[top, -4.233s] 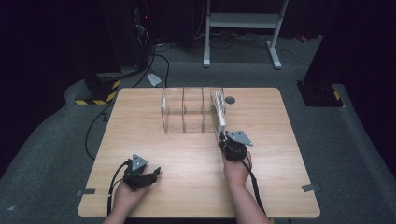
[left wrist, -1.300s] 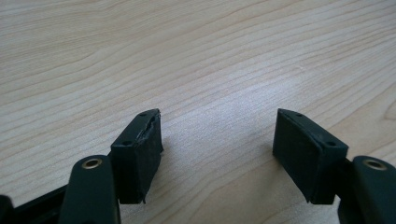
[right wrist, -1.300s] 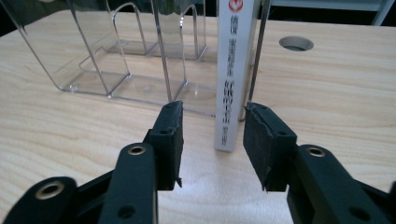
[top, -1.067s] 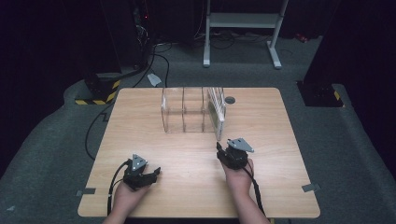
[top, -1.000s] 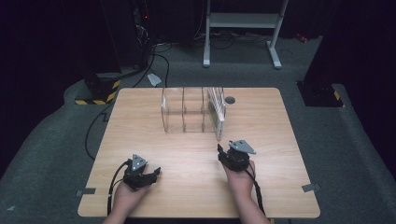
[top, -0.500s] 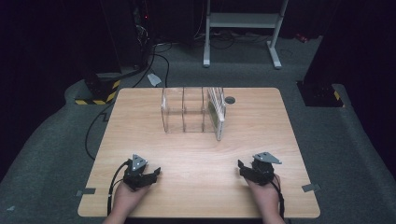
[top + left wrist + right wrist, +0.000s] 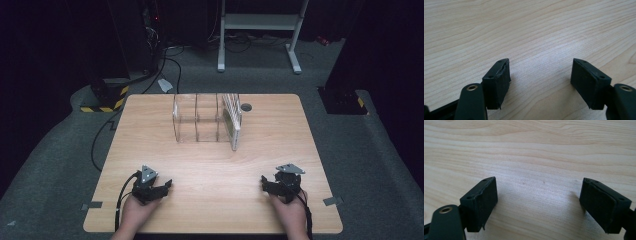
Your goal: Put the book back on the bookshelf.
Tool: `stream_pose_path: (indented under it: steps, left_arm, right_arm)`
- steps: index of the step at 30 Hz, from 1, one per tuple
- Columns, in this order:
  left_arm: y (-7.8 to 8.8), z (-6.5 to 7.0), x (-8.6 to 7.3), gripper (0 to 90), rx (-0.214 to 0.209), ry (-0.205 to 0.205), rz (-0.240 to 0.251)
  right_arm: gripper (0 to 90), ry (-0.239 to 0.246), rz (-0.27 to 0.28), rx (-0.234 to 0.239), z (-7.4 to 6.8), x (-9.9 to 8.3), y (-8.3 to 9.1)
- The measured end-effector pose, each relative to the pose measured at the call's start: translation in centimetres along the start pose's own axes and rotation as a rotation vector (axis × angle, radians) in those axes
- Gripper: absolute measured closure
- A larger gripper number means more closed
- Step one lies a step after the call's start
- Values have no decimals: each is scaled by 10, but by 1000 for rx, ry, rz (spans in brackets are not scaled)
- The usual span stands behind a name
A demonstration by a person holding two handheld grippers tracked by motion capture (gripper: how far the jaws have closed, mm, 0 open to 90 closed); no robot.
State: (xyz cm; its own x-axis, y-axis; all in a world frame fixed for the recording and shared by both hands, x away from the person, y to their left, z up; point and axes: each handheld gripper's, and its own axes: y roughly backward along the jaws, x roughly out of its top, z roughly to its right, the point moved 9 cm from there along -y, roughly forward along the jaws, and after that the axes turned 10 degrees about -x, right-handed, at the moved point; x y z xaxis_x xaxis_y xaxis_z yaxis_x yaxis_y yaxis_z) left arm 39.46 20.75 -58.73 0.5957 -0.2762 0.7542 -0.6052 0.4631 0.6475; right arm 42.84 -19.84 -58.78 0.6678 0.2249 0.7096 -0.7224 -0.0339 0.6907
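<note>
1. Right claw (image 7: 265,184), jaws just opened wide with nothing between them, sits on the bench (image 7: 300,130) well short of the clear rack (image 7: 206,119).
2. Left claw (image 7: 162,186) is likewise open and empty, near the bench's front edge.
3. The rack holds a slotted panel (image 7: 232,120) at its right end; parking both claws low and clear of it seems wise.

Bare tabletop (image 7: 210,170) is lying open between both hand-held grippers; only the clear acrylic rack (image 7: 206,122) is blocking the far middle.
</note>
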Motion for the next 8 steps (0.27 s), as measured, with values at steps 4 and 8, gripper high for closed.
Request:
stream_pose_path:
  steps: [4,8]
  left_arm:
    - [0,0,0,316,0,0,0]
    - [0,0,0,316,0,0,1]
  right_arm:
    - [146,-18,-5,-18,-2,2,-2]
    - [146,-19,-5,-17,-2,2,-2]
